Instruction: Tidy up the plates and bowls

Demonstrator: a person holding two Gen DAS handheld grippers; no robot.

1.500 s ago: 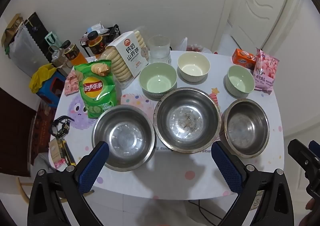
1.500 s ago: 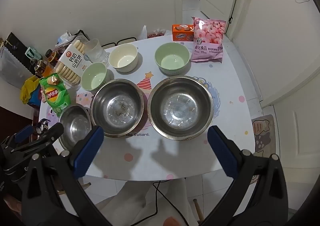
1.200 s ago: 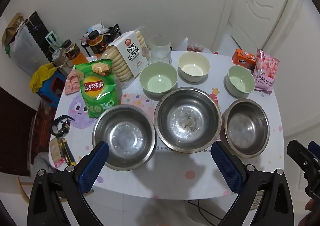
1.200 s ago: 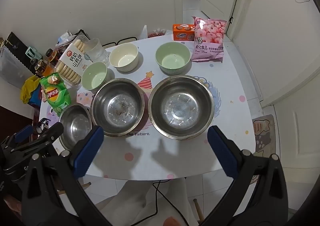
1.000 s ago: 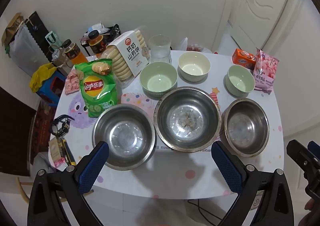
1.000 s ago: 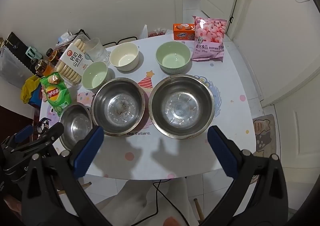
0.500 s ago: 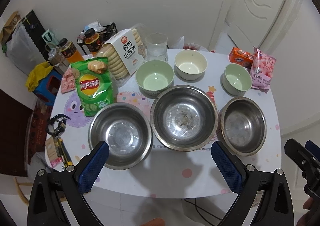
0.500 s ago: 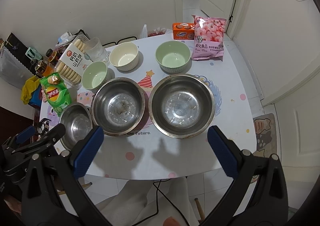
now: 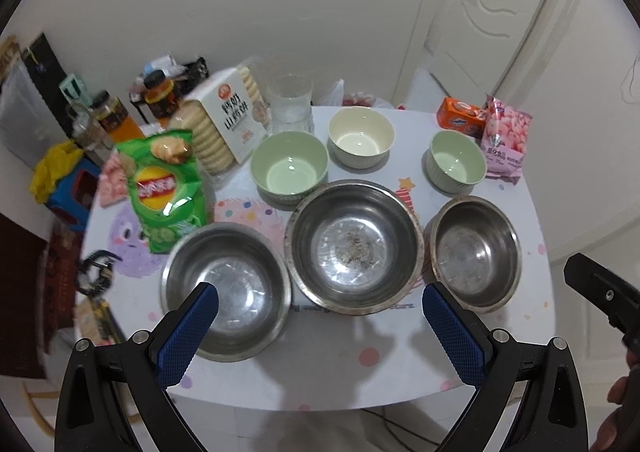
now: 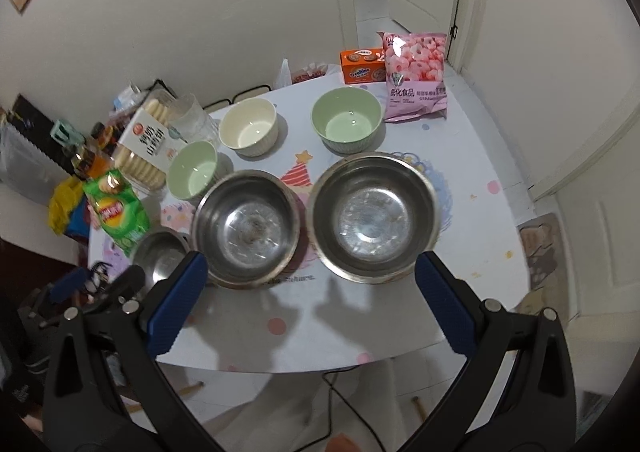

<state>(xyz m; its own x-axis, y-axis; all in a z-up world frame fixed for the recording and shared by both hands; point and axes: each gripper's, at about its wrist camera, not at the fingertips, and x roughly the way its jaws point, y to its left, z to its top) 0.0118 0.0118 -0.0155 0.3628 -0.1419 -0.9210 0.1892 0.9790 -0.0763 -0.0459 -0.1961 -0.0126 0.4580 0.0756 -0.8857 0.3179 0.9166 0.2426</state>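
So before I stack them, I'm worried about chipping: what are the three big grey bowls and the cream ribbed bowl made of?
Three big grey bowls: likely stainless steel, with mirror-like glints and thin rims. Cream ribbed bowl: probably glazed ceramic, being glossy, opaque and thick-walled.

Bare table (image 10: 320, 316) strip between fingertips (image 10: 188, 276): passable. Beyond them, three steel bowls (image 9: 354, 246) rim to rim; snack bags (image 9: 166, 188) flank.
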